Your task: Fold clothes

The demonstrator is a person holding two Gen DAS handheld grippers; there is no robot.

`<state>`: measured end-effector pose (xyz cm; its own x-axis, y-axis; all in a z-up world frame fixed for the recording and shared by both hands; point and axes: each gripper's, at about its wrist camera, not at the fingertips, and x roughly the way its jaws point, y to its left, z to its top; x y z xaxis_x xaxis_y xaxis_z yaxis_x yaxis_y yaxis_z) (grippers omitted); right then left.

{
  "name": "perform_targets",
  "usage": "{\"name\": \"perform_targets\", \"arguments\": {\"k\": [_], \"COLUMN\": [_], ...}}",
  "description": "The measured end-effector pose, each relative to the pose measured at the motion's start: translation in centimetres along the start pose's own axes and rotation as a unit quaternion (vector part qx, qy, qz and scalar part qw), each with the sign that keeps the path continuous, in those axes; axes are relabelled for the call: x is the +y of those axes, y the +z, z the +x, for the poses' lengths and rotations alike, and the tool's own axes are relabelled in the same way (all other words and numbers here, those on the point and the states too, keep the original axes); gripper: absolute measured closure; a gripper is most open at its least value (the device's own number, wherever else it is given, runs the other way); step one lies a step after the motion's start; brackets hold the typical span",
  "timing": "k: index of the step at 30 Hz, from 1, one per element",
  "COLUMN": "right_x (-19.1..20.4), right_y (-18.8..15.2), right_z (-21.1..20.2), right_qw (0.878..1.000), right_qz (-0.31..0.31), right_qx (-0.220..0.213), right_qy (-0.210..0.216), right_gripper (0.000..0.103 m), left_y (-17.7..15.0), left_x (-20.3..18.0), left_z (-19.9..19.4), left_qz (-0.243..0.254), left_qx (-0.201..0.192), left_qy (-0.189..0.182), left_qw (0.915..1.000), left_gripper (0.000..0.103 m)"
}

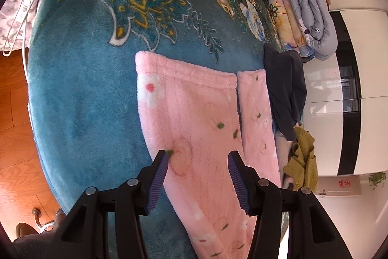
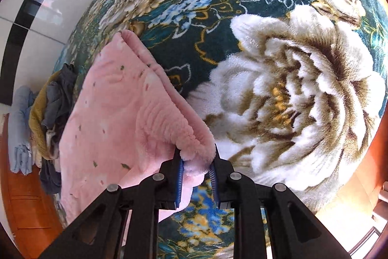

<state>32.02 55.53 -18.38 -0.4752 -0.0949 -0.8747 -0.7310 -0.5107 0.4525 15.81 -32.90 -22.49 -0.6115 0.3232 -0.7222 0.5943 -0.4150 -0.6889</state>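
Garment: pink fleece pyjama trousers with small green and red flower print (image 1: 194,118), lying flat on the teal floral plush blanket (image 1: 84,101) that covers the bed; elastic waistband at the far end, legs running toward the near edge.

Second piece: a narrow strip of the same pink fleece (image 1: 254,113) lies just right of the waistband, touching it; whether it is a folded-over leg or a separate piece is hard to say from this view.

Left gripper (image 1: 198,162): fingers spread wide, hovering above the trouser leg, holding nothing.

Right gripper (image 2: 197,162): clamped on a thick bunched edge of the pink trousers (image 2: 116,113), the cloth lifted off the blanket and curling over the fingertips.

Handling: soft, thick and limp; probably light but bulky, so it will sag and drape from any single hold. The fleece looks grippy rather than slippery, and not fragile.

Where to hold: likely best at hems or the waistband, with both layers pinched together, one gripper at each corner so the fold line stays straight.

Nearby: dark grey garment (image 1: 286,89) and mustard knitted garment (image 1: 303,159) piled at the right edge; folded quilts (image 1: 312,18) far right.
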Motion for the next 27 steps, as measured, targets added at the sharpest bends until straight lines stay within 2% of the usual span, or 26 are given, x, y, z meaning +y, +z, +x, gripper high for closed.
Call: {"name": "perform_targets", "arguments": {"k": [4, 8, 11, 13, 19, 21, 22, 23, 24, 25, 26, 27], "right_x": [-0.5, -2.3, -2.7, -2.6, -1.6, -1.0, -0.7, -0.4, -0.1, 0.4, 0.9, 1.5], "right_y": [-0.5, -2.4, -4.0, -4.8, -5.6, -5.7, -5.7, -5.7, -5.7, -5.6, -5.5, -5.3], "right_z": [-1.2, -0.3, 1.2, 2.2, 3.8, 4.1, 4.2, 4.2, 4.2, 3.9, 3.6, 3.1], "right_qw": [1.0, 0.996, 0.99, 0.987, 0.98, 0.981, 0.982, 0.983, 0.984, 0.985, 0.987, 0.988], "right_qz": [0.001, 0.043, 0.069, 0.084, 0.127, 0.128, 0.128, 0.128, 0.126, 0.119, 0.108, 0.097], "right_qx": [0.007, 0.038, 0.062, 0.07, 0.057, 0.058, 0.059, 0.06, 0.059, 0.057, 0.055, 0.053], "right_qy": [0.019, 0.069, 0.103, 0.114, 0.143, 0.131, 0.124, 0.116, 0.11, 0.106, 0.105, 0.104], "right_gripper": [0.062, 0.062, 0.062, 0.062, 0.062, 0.074, 0.089, 0.095, 0.095, 0.096, 0.097, 0.097], "left_y": [0.3, 0.9, 1.6, 2.0, 2.6, 2.7, 2.7, 2.7, 2.7, 2.7, 2.6, 2.6], "left_x": [-0.4, -0.6, 0.9, 1.3, 2.7, 3.0, 3.1, 3.3, 3.3, 3.3, 3.1, 2.7], "left_z": [-0.7, 0.1, 0.5, 0.7, 1.8, 1.9, 1.9, 2.0, 2.1, 2.1, 2.1, 1.8], "left_qz": [0.011, 0.04, -0.001, -0.006, -0.042, -0.054, -0.06, -0.064, -0.063, -0.062, -0.055, -0.042], "left_qx": [-0.027, -0.029, -0.028, -0.028, -0.003, 0.002, 0.004, 0.004, 0.007, 0.01, 0.011, 0.004], "left_qy": [0.017, 0.064, 0.054, 0.051, 0.009, -0.005, -0.011, -0.016, -0.018, -0.019, -0.019, -0.02], "left_qw": [0.9994, 0.9968, 0.9981, 0.9983, 0.9991, 0.9985, 0.9981, 0.9978, 0.9978, 0.9978, 0.9982, 0.9989], "left_gripper": [0.048, 0.048, 0.048, 0.048, 0.05, 0.05, 0.053, 0.066, 0.074, 0.09, 0.098, 0.098]}}
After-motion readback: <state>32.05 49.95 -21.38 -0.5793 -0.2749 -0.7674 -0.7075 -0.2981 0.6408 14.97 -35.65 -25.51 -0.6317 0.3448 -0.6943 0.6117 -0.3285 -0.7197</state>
